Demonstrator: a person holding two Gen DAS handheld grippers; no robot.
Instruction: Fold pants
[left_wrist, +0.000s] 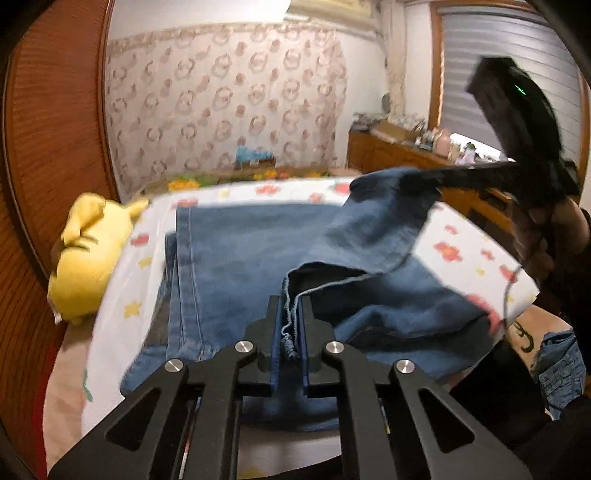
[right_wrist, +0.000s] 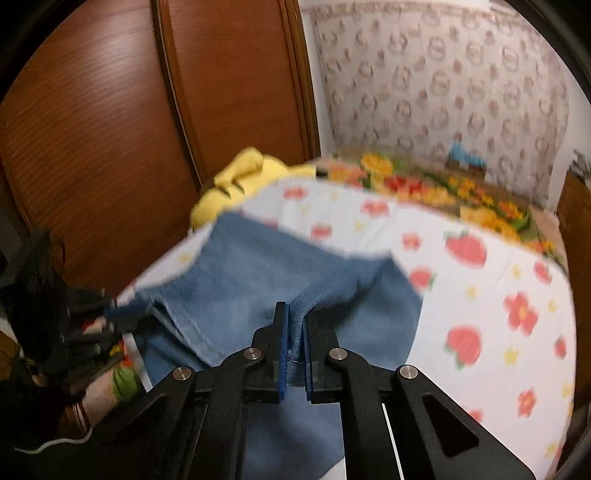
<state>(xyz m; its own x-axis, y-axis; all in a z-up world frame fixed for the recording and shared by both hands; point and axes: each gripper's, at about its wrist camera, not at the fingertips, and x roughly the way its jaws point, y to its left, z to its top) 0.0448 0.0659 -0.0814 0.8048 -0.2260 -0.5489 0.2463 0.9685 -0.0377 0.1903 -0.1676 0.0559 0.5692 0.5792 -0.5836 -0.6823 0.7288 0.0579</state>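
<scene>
Both claws are clenched on denim. My left gripper (left_wrist: 289, 325) pinches a hemmed, frayed edge of the jeans (left_wrist: 236, 258) between its blue pads; the fold stands upright in the narrow gap between them. My right gripper (right_wrist: 294, 332) clamps a raised ridge of the same cloth, pads pressed against it from both sides.

From the left wrist view, the right gripper (left_wrist: 417, 173) shows at upper right, blurred, holding a corner of the denim lifted off the bed; a hand (left_wrist: 535, 236) grips its handle. From the right wrist view, the left gripper (right_wrist: 122, 314) sits at the left edge, also blurred.

Jeans lie spread on the flower-print sheet (left_wrist: 461, 254), toward its left side, one flap raised between the two grips. Yellow plush toy (left_wrist: 85, 258) rests off the sheet's left edge, beside the wooden panel (left_wrist: 55, 147). Patterned curtain (left_wrist: 229, 110) hangs behind the far edge of the bed.
</scene>
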